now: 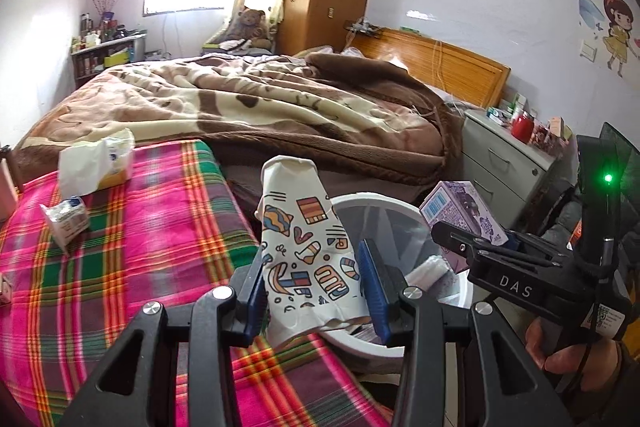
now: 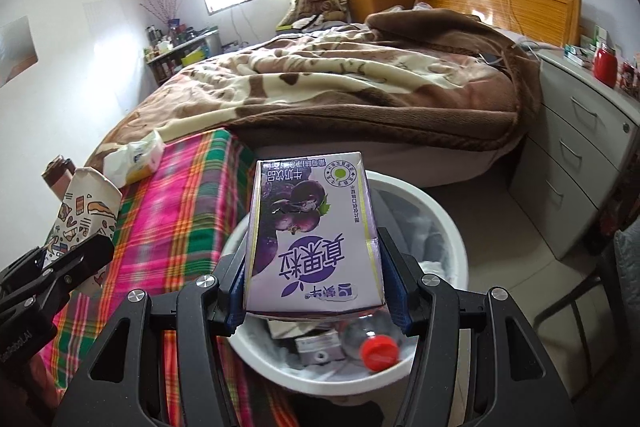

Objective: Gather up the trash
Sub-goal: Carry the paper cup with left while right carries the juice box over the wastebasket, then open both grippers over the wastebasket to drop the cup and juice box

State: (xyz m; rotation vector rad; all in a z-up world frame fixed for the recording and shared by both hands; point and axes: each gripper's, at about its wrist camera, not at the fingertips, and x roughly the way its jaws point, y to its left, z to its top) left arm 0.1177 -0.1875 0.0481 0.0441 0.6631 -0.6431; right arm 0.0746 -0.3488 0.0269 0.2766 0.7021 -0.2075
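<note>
My left gripper [image 1: 316, 291] is shut on a crushed patterned paper cup [image 1: 304, 251], held over the edge of the plaid cloth [image 1: 140, 247] beside the white trash bin [image 1: 372, 201]. The same cup [image 2: 86, 211] shows at the left of the right wrist view. My right gripper [image 2: 316, 287] is shut on a purple milk carton [image 2: 312, 231], hanging above the bin [image 2: 452, 223]. In the left wrist view the carton [image 1: 460, 211] sits at the right, over the bin. Inside the bin lie a plastic bottle with a red cap [image 2: 378, 347] and other rubbish.
On the plaid cloth lie a tissue pack [image 1: 100, 167] and a small crumpled carton [image 1: 66, 223]. A bed with a brown blanket [image 1: 280, 107] fills the middle. A grey drawer cabinet [image 2: 576, 155] stands right of the bin, with a red jar [image 2: 605, 65] on top.
</note>
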